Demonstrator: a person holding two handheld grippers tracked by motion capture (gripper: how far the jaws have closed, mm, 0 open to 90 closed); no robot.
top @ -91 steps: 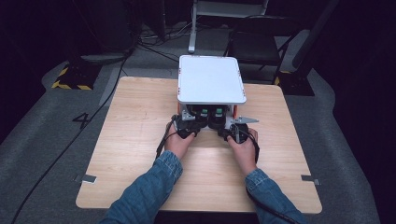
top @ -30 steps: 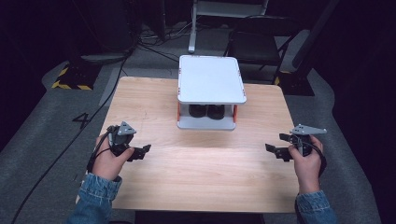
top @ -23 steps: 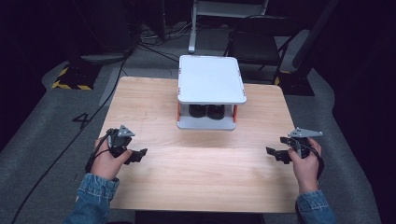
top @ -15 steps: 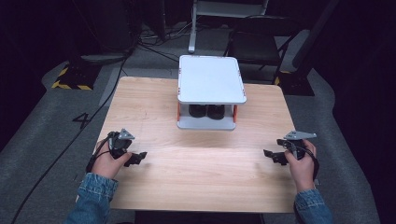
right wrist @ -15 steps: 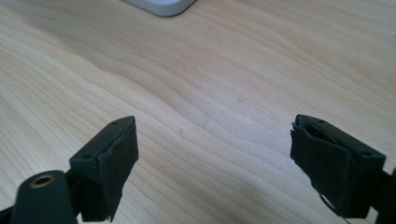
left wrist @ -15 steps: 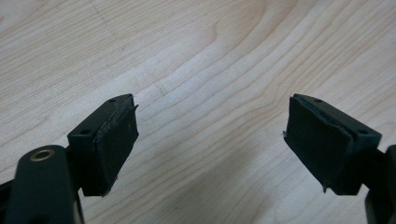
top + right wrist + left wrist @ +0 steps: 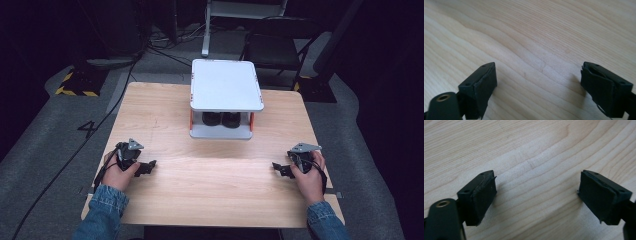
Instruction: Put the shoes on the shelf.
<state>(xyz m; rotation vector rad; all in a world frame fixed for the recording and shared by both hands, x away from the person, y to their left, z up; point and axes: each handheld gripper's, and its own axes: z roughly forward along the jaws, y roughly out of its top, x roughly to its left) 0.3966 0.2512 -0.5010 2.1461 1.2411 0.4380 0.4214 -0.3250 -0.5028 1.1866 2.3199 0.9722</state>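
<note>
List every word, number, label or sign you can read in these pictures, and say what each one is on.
"4": a dark numeral on the grey floor, to the left of the wooden table.
The yellow-and-black hazard stripes on the floor farther back carry no text.
No writing is legible on the white two-tier stand or on the left tongs or right tongs.

Stand (image 7: 226, 85) mid-table (image 7: 210, 195), tools (image 7: 142, 167) (image 7: 281, 170) flanking
</note>
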